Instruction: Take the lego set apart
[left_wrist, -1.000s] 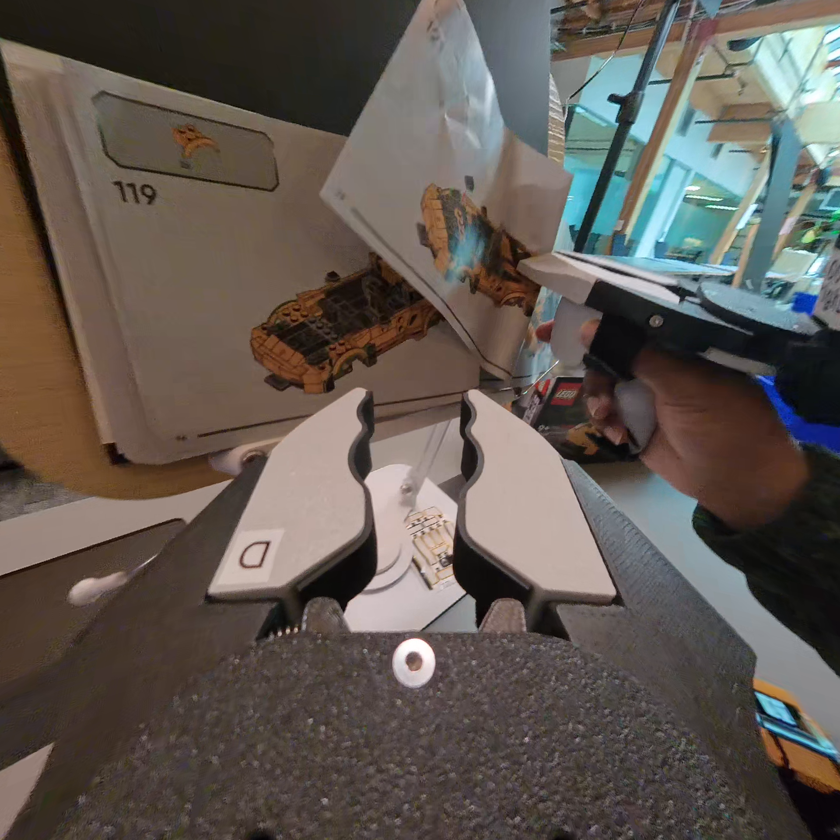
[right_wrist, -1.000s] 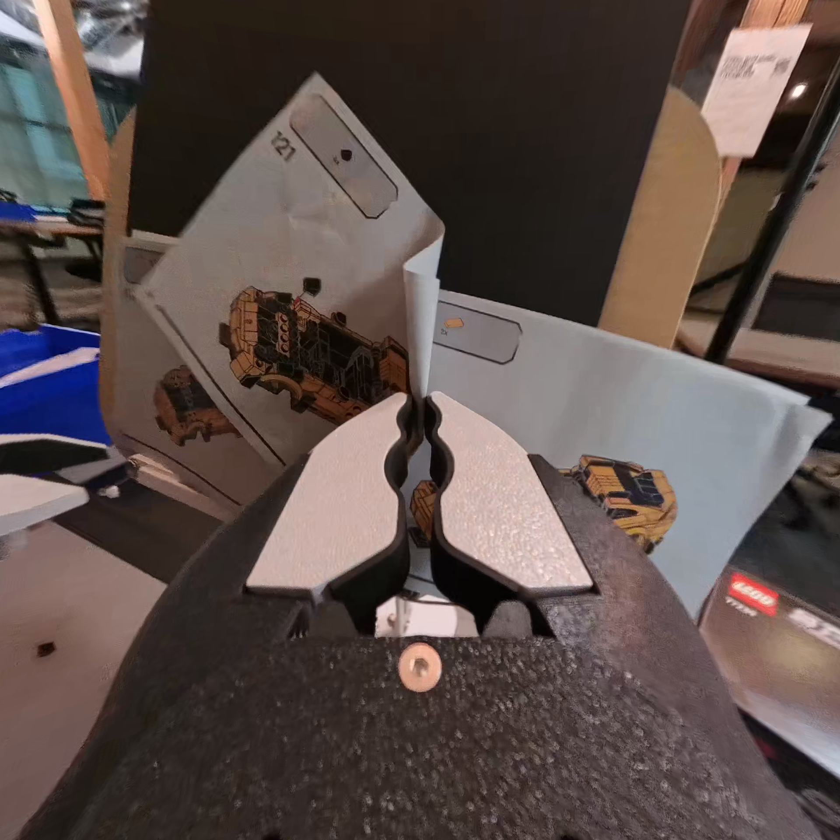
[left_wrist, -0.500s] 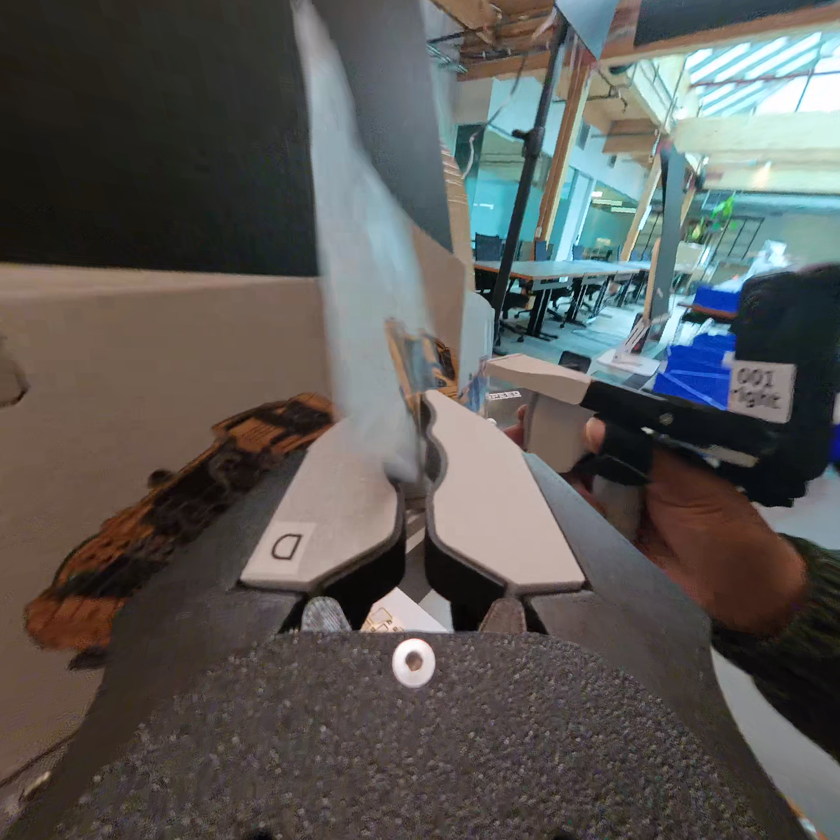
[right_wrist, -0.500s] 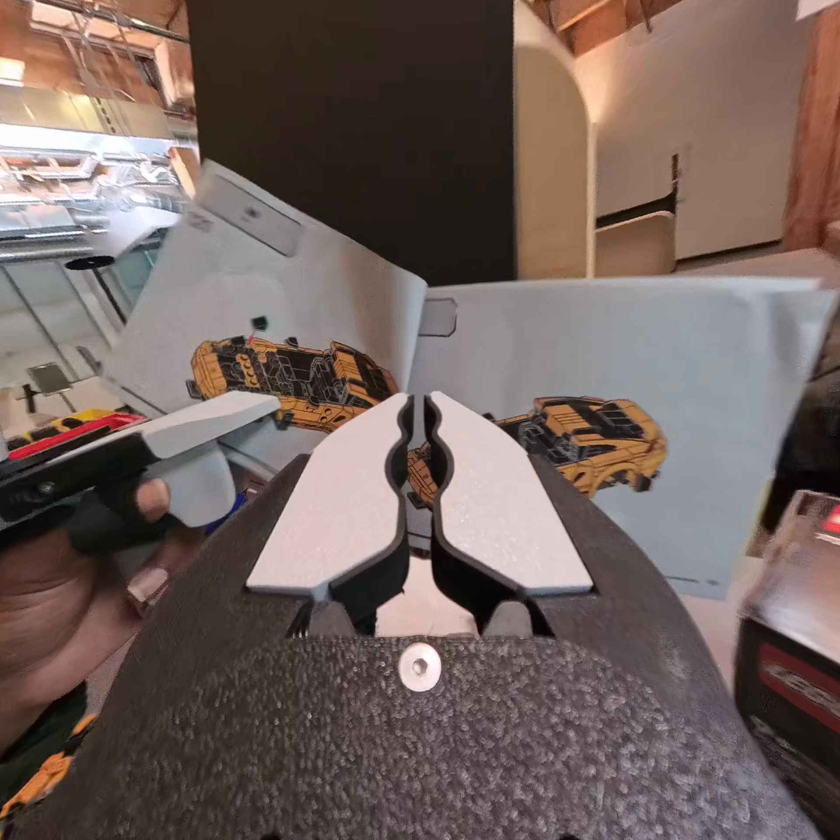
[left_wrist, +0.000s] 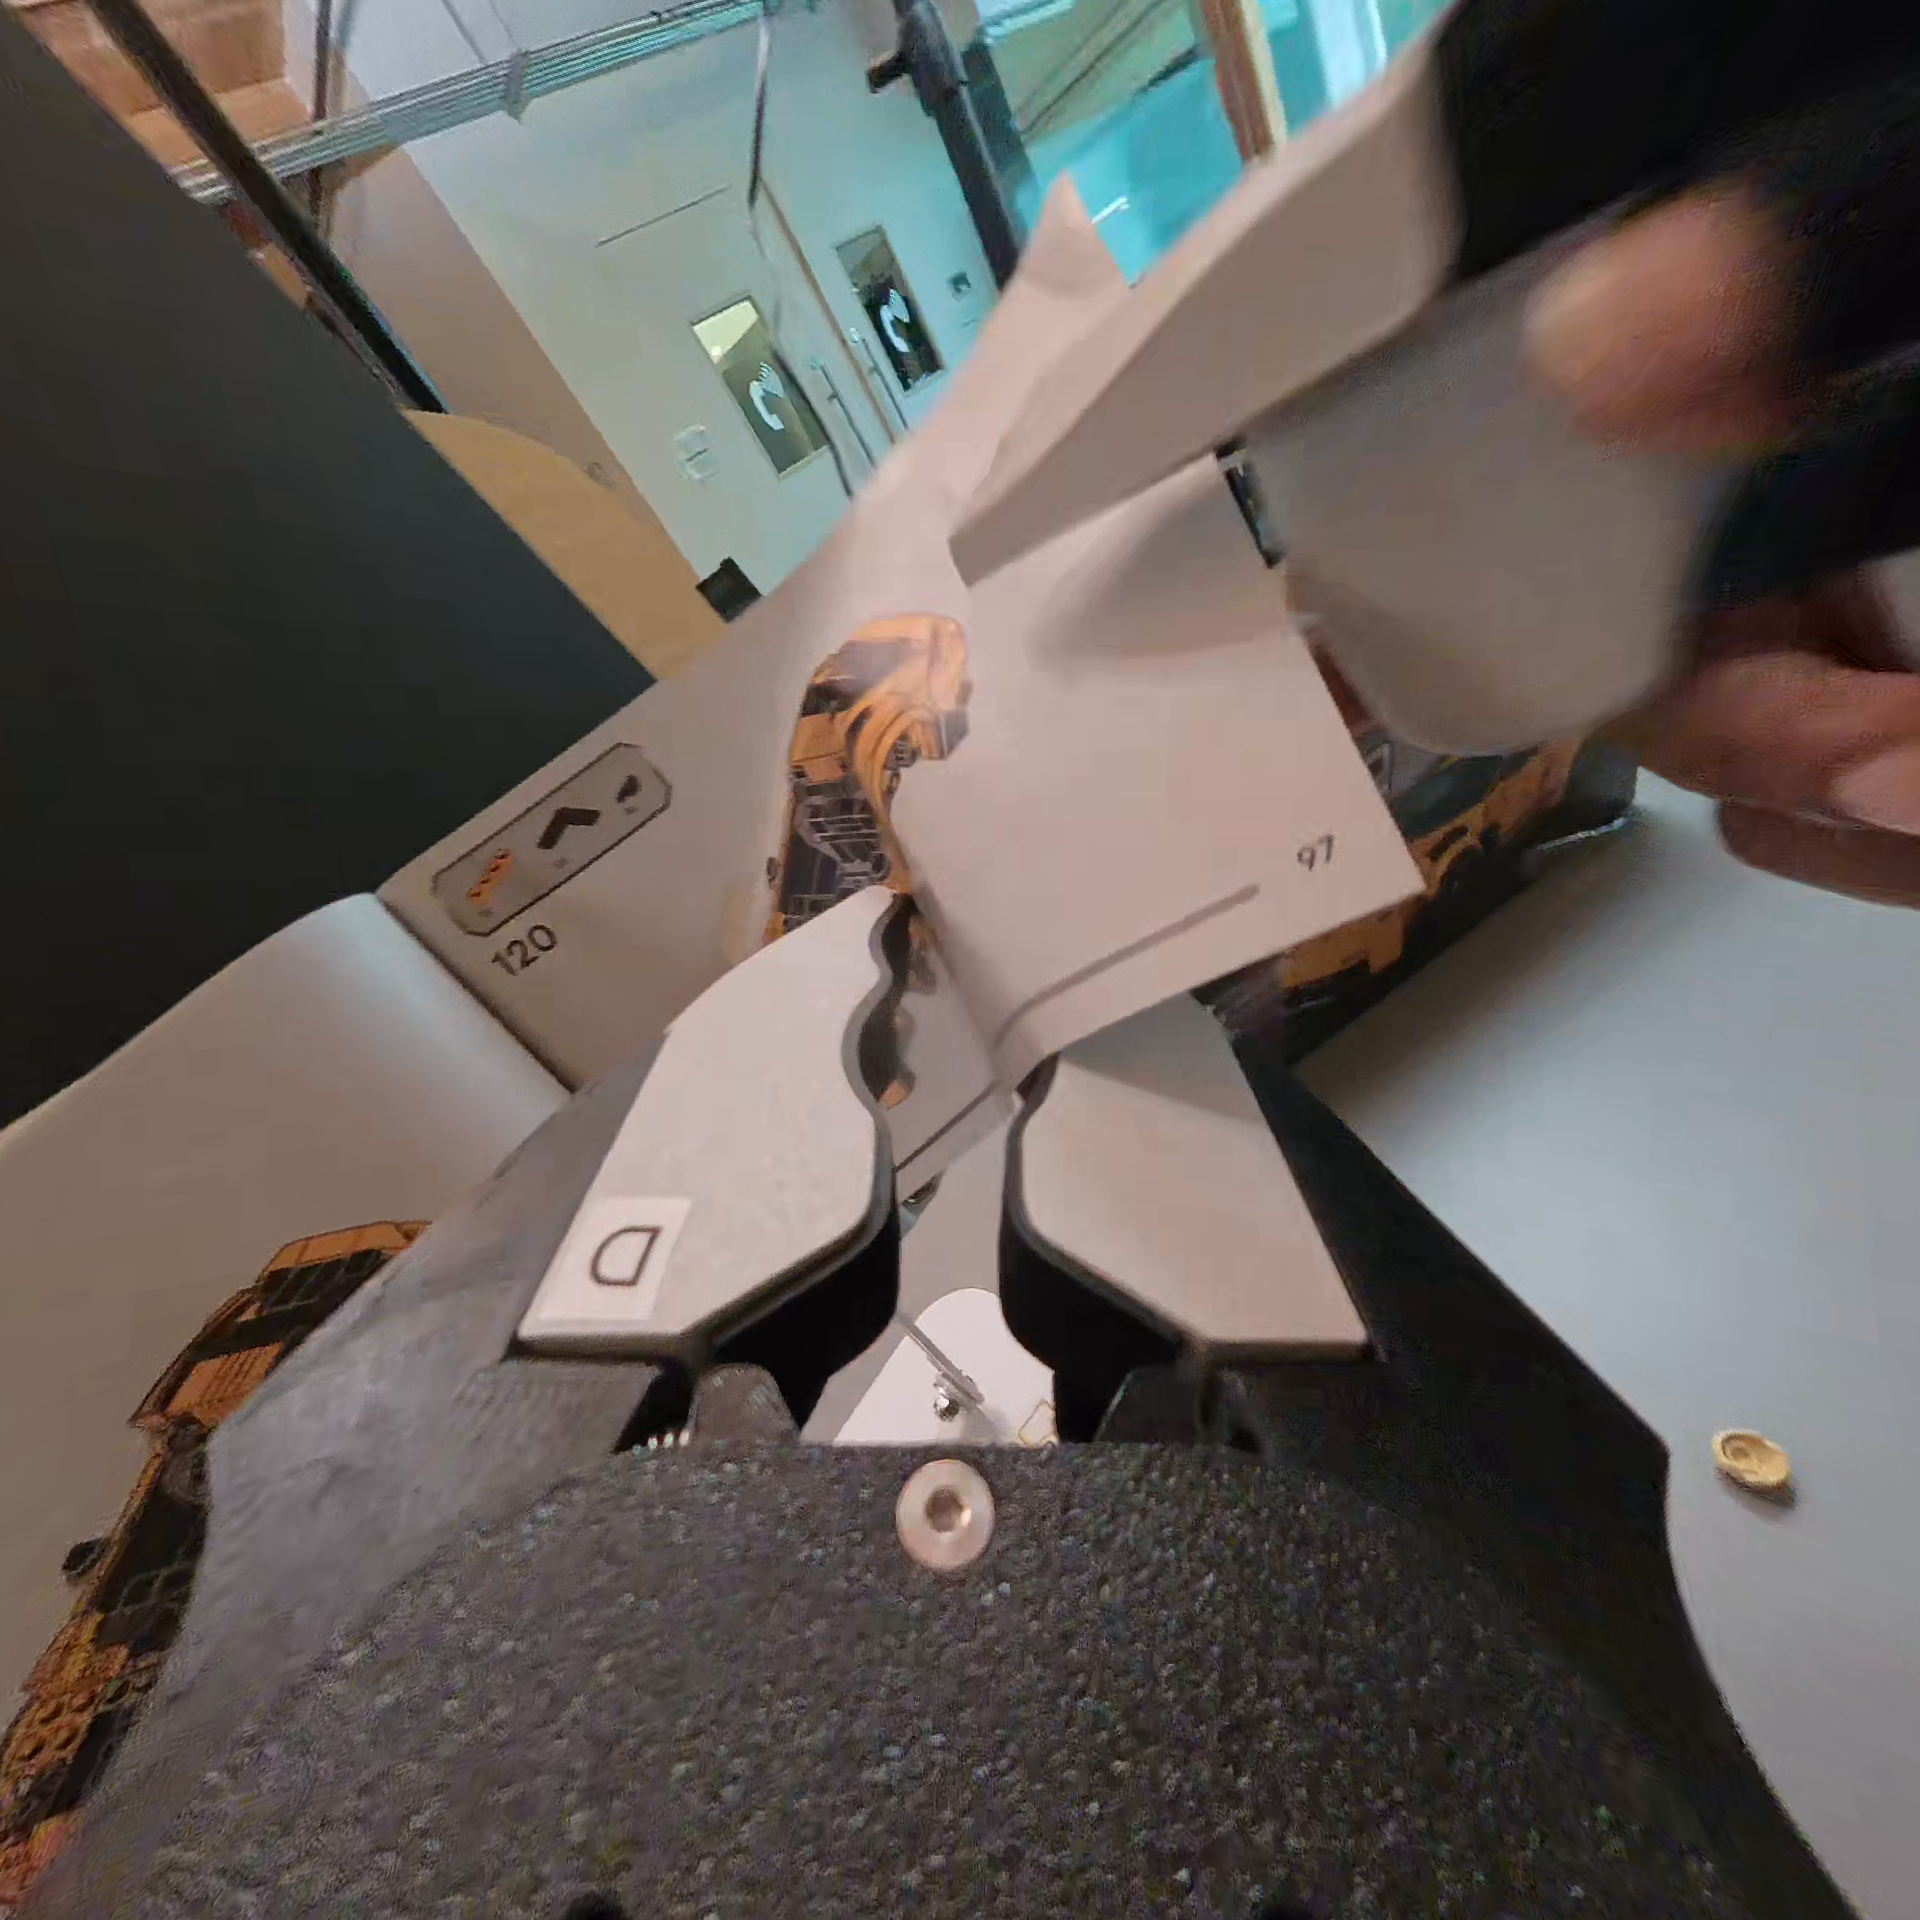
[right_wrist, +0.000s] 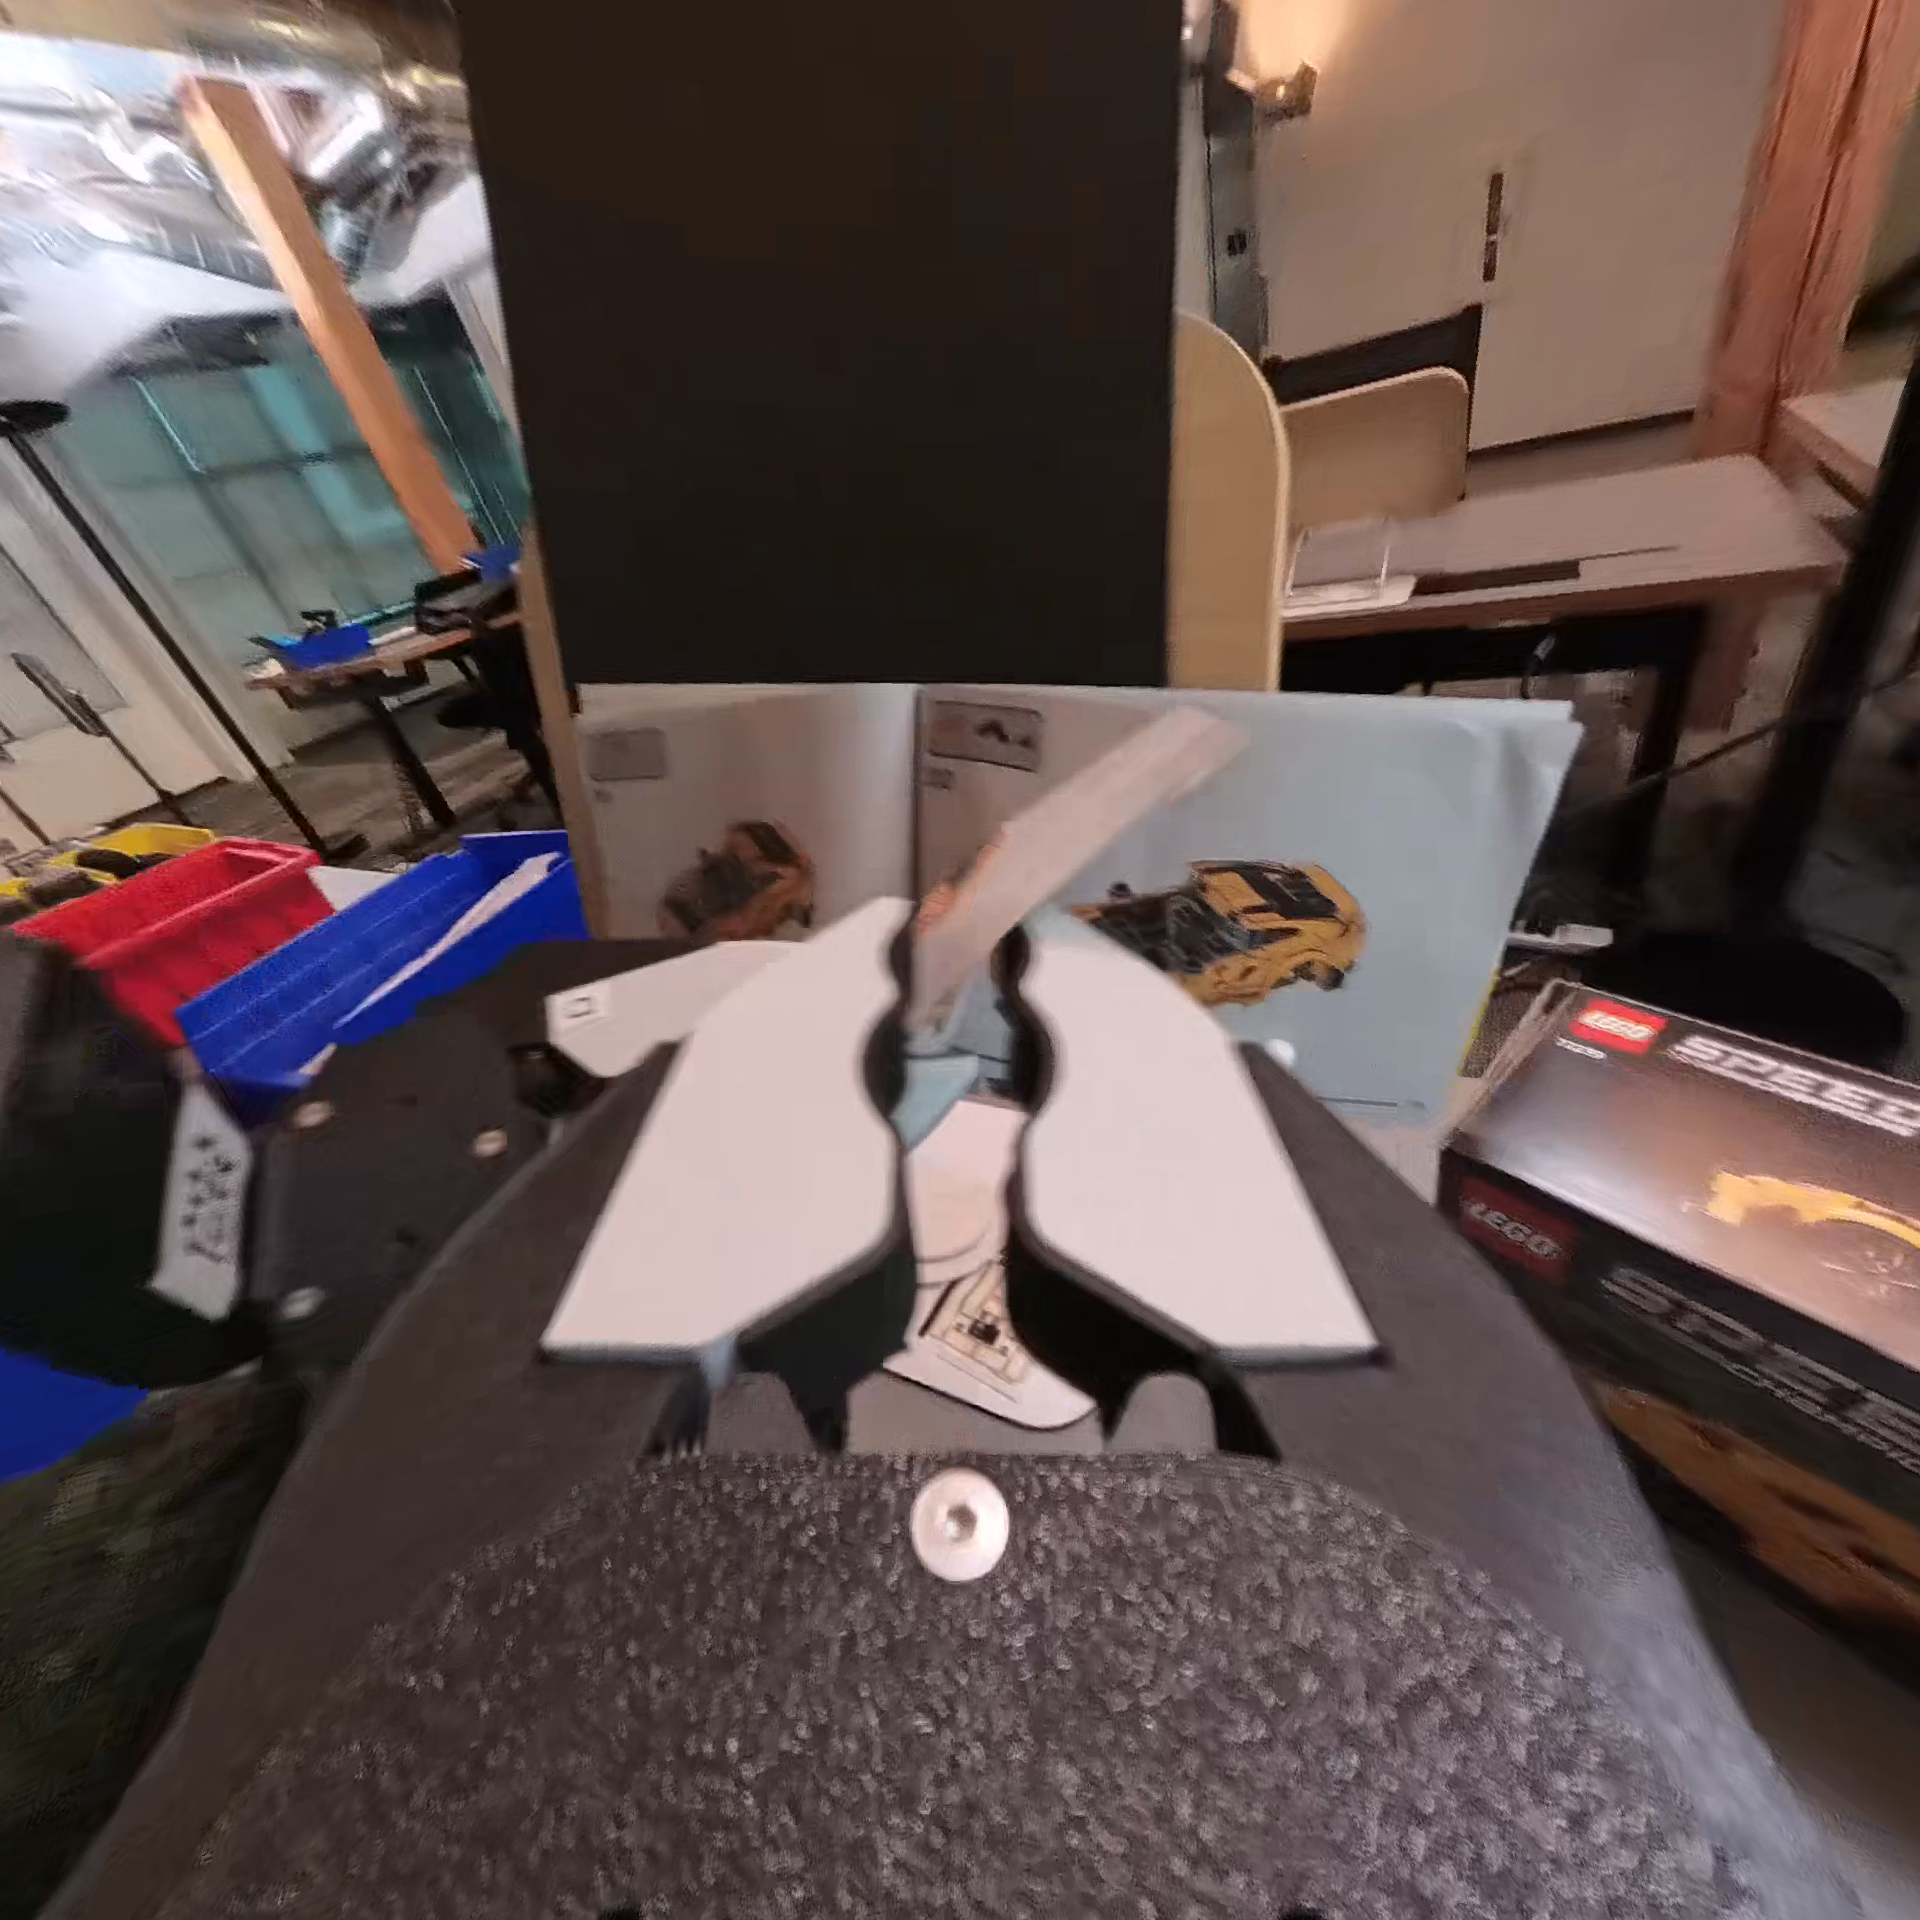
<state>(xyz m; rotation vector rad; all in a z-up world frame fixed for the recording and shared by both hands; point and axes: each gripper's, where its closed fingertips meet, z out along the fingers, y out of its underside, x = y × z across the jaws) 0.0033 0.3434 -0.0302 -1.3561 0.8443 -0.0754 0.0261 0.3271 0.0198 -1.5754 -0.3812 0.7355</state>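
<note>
An open instruction booklet (right_wrist: 1299, 831) with pictures of a yellow car leans against a black panel (right_wrist: 831, 343). One loose page (left_wrist: 1143, 831) is lifted and curls between both grippers. My left gripper (left_wrist: 956, 1018) is slightly open; the page runs through the gap and drapes over its right finger. My right gripper (right_wrist: 958, 935) is also slightly open, with the page's edge (right_wrist: 1049, 831) standing blurred between its tips. The right gripper (left_wrist: 1195, 364) and the hand holding it show blurred in the left wrist view. The built model is not in view.
A black lego box (right_wrist: 1714, 1195) lies on the grey table (left_wrist: 1662, 1143) to the right. Blue (right_wrist: 384, 966) and red (right_wrist: 177, 914) bins stand at the left. A small tan round piece (left_wrist: 1751, 1460) lies on the table. A white stand base (right_wrist: 966, 1195) sits below the fingers. The gap from one gripper's tips to the other's is roughly 6 centimetres.
Both grippers were shut on the page and now show a wider gap. The page has swung over toward the left. The left view has tilted and the right gripper has come close.
</note>
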